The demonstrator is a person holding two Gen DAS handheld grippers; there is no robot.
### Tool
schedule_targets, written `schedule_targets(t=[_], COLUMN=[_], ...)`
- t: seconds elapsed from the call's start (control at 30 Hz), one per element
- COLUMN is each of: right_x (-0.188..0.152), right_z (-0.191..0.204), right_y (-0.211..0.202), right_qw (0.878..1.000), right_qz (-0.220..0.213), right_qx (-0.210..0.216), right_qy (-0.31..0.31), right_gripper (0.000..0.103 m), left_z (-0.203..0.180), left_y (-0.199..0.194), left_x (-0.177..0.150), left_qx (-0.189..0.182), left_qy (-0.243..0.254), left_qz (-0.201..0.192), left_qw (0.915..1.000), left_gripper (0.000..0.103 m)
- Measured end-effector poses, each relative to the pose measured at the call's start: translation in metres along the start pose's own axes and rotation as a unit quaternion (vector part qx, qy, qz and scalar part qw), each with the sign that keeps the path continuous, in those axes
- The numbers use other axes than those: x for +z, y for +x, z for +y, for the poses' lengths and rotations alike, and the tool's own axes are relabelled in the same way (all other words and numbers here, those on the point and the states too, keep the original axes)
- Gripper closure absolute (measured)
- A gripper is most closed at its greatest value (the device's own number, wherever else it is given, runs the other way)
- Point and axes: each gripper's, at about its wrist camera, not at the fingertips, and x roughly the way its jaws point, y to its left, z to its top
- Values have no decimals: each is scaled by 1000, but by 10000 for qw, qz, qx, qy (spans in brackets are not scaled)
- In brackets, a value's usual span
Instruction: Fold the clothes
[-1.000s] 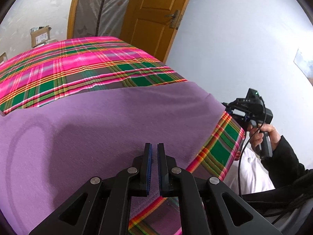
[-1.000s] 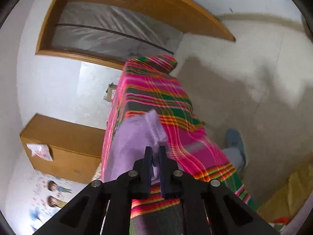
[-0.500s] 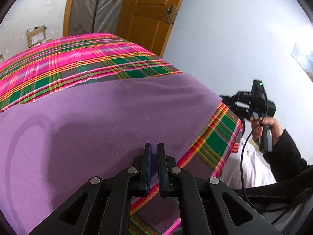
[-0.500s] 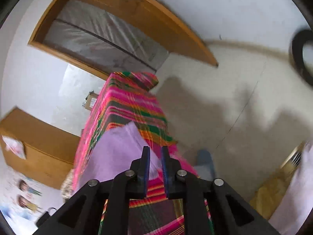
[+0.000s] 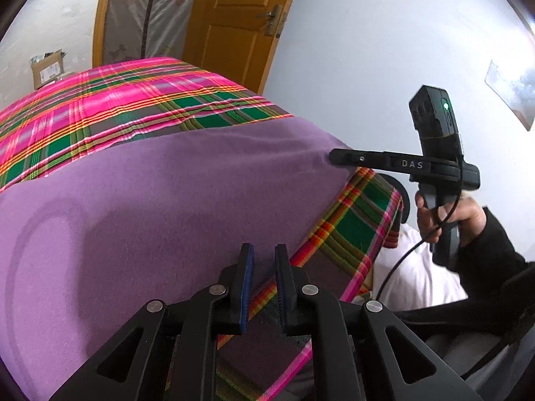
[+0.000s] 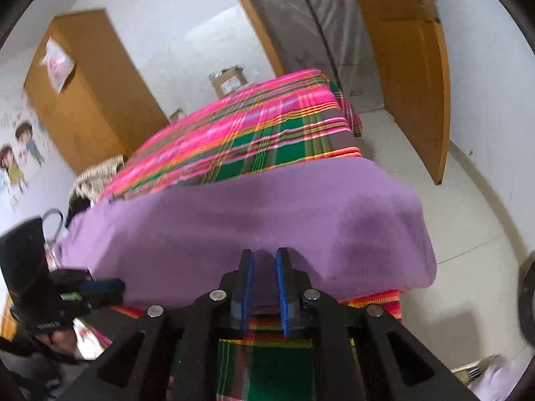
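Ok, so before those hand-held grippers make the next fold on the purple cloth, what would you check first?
1. Purple garment spread flat on the plaid cover: ok.
2. Left hand-held gripper jaws parted, nothing between: ok.
3. Right hand-held gripper jaws parted, tips at the garment's edge: ok.
4. Garment edge pinched for folding: not ok, neither grips it.
5. Cable away from the cloth: ok, it hangs beside the table.
6. Garment's left end lying smooth: cannot tell.
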Motion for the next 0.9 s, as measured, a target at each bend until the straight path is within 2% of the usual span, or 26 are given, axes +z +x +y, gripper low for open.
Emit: schedule_targets(t=[0.13,0.3,0.43,0.5,0.63,0.73,0.9], right_x=[7,24,36,46,58,53,20], right_z=[12,40,52,49,39,40,36], right_y=[1,24,55,64,69,58,25], right_qw=[9993,9975,9939,9934,9947,9951,9959], right_qz=[171,186,346,349,318,220,96], right_qx=[2,18,-353,-543,-614,-499,-302], right_qy=[-340,-685,-984,-953,-760,-826,-850], right_gripper=[87,87,90,90,90,89,89], left_z=[-2,12,27,34,43,47,45], left_y=[-5,-16,-23,-27,-33,-35,-33], left_x=[-1,4,3,0,-5,-5,-6], left_qx=[-6,359,645,735,857,922,851], left_qy=[96,-156,-400,-489,-667,-722,-670], left_qz=[38,-220,-287,-298,-356,-385,-364], left_qw=[9999,9990,9967,9956,9935,9924,9935], left_gripper=[90,90,90,90,90,90,90])
